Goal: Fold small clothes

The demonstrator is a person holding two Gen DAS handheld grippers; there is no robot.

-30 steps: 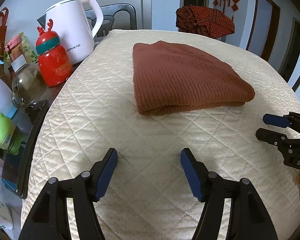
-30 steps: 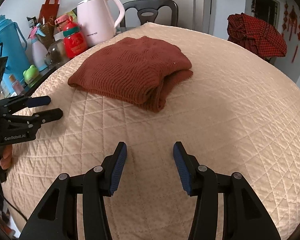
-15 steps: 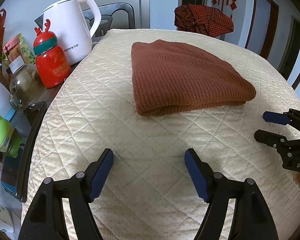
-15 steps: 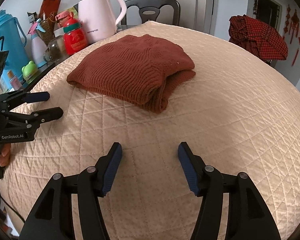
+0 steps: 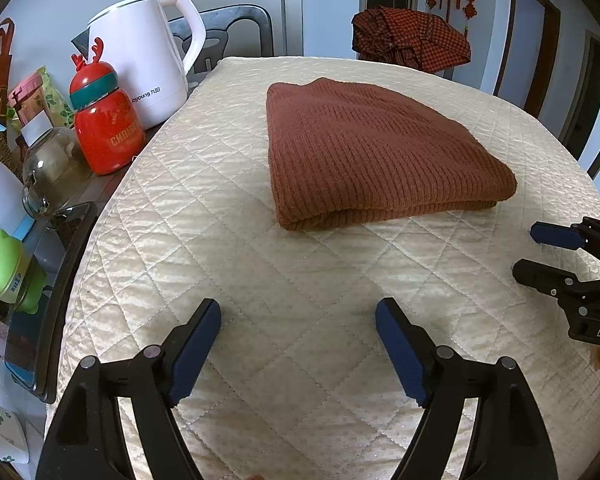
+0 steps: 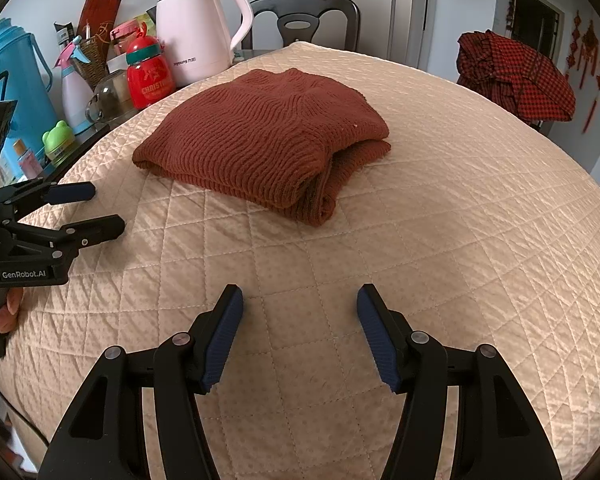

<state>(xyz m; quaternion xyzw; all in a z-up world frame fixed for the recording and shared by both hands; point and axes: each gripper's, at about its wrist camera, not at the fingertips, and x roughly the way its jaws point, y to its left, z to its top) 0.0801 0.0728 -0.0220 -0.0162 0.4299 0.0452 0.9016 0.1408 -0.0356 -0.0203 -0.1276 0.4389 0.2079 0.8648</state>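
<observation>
The left gripper hovers with its jaws spread wide and nothing between them, low over the quilted cover, on the near side of the sweater. The right gripper is likewise wide open and empty, also on the near side of the sweater and apart from it. Each gripper shows at the edge of the other's view, level with one another.

The sweater lies folded into a thick, layered rectangle near the middle of the cover, its stacked edges toward the grippers. To the left of the sweater, off the cover, stand a kettle, a red bottle and a green frog toy. Beyond the sweater, a checked cloth is draped over something past the far edge.

The fold looks finished, so the step in hand is probably leaving it alone or tidying it. If tidying, press the loose layers on the right-hand end flat rather than pinching one layer, which would drag the stack open.
</observation>
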